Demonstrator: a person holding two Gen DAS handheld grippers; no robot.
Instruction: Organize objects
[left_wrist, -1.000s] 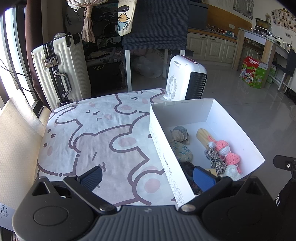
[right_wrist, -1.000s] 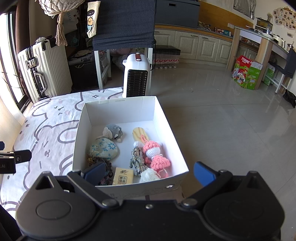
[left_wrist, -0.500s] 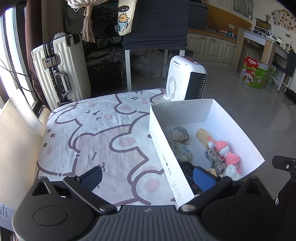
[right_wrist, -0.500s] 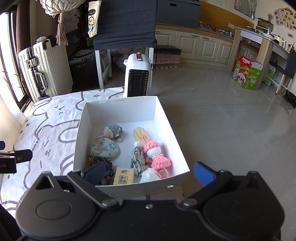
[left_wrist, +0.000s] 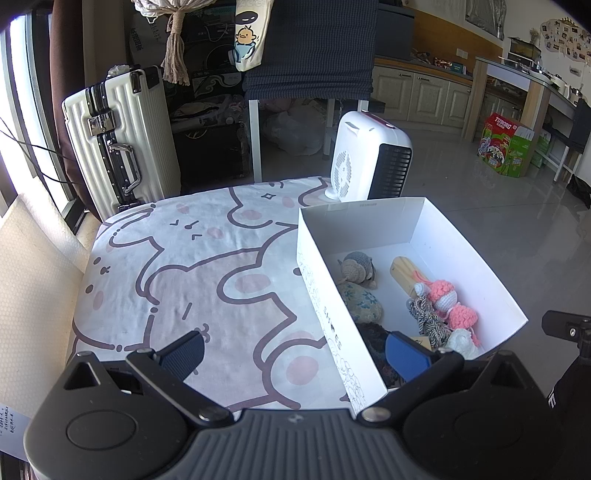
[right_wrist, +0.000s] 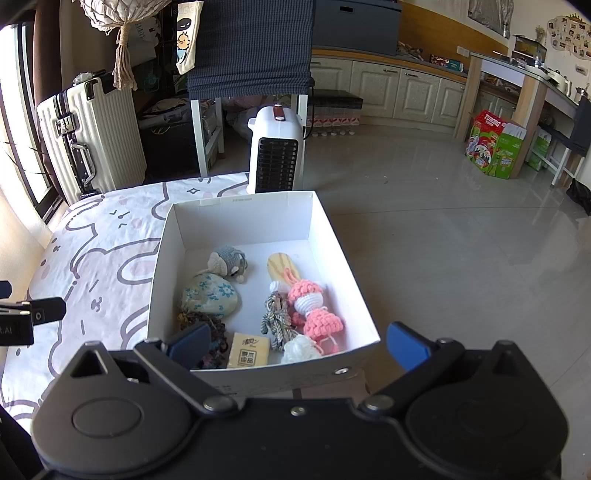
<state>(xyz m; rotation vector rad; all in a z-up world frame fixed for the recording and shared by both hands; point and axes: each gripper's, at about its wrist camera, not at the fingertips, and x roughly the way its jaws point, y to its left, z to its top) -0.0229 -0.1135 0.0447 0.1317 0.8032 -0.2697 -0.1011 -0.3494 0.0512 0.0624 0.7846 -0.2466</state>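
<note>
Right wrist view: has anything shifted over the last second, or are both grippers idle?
The right gripper drew back a little from the white box, so the view crept slightly. The left gripper stayed put. Both remain open and empty; the toys, such as the pink crochet doll, lie unmoved.

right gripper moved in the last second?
Yes, slightly. In the right wrist view the white box and the heater behind it have both slid a little to the right and down, so the right gripper drifted slightly left.

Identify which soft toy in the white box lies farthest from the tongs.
The grey crocheted animal, nearest the white cardboard box's far wall; the pink crocheted doll lies nearer.
</note>
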